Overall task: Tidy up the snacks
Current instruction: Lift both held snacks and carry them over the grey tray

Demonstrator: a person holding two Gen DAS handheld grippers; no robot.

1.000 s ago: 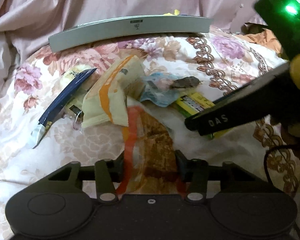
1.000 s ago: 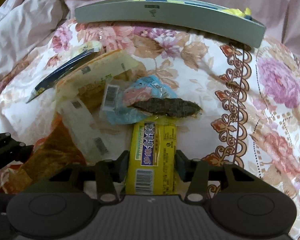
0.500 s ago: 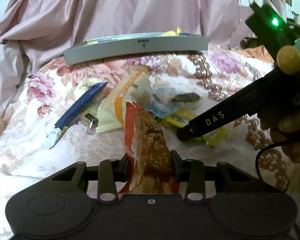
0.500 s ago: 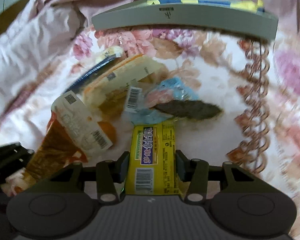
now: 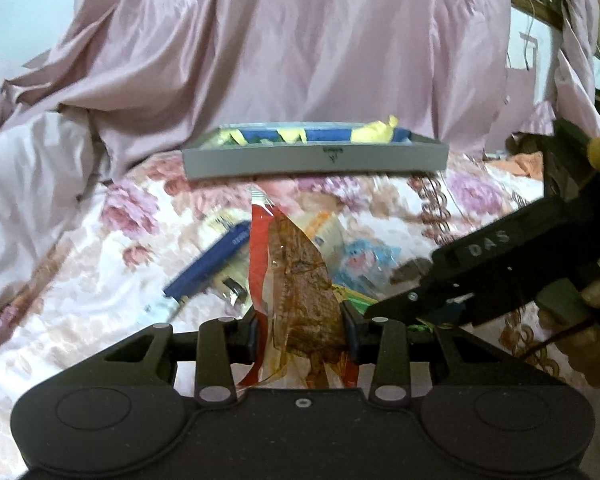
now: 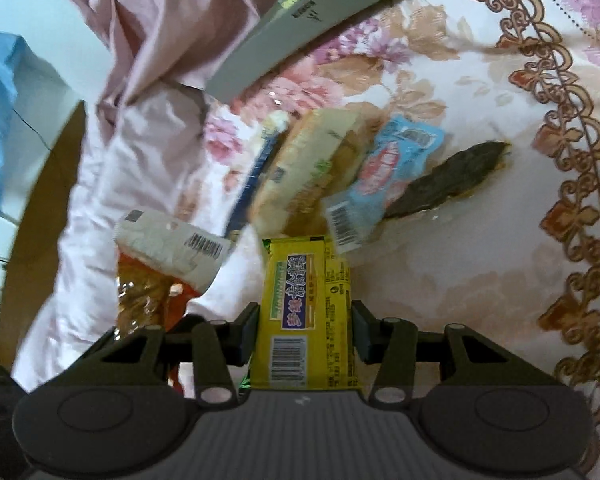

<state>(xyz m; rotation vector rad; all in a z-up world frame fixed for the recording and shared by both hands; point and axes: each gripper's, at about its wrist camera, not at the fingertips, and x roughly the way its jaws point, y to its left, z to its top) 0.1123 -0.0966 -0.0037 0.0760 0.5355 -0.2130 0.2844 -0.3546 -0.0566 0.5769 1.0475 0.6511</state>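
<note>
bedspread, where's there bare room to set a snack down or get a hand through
The bedspread is bare to the right of the snack pile, out to its scrolled border, and between the pile and the gray tray. The left side by the blue packet is open too. The middle is crowded with overlapping packets, and both claws hover there holding snacks.

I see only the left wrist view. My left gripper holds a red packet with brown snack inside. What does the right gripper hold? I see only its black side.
Observer: The right gripper is shut on a yellow packet with a barcode near its lower end.
Operator: Is something dark lying beside the blue packet?
Observer: Yes, a dark flat snack piece lies on the floral cloth, its lower end by the light blue packet.
Operator: Does my red packet carry a label?
Observer: A white label with a barcode shows on the red packet, on the face turned away from your camera.
</note>
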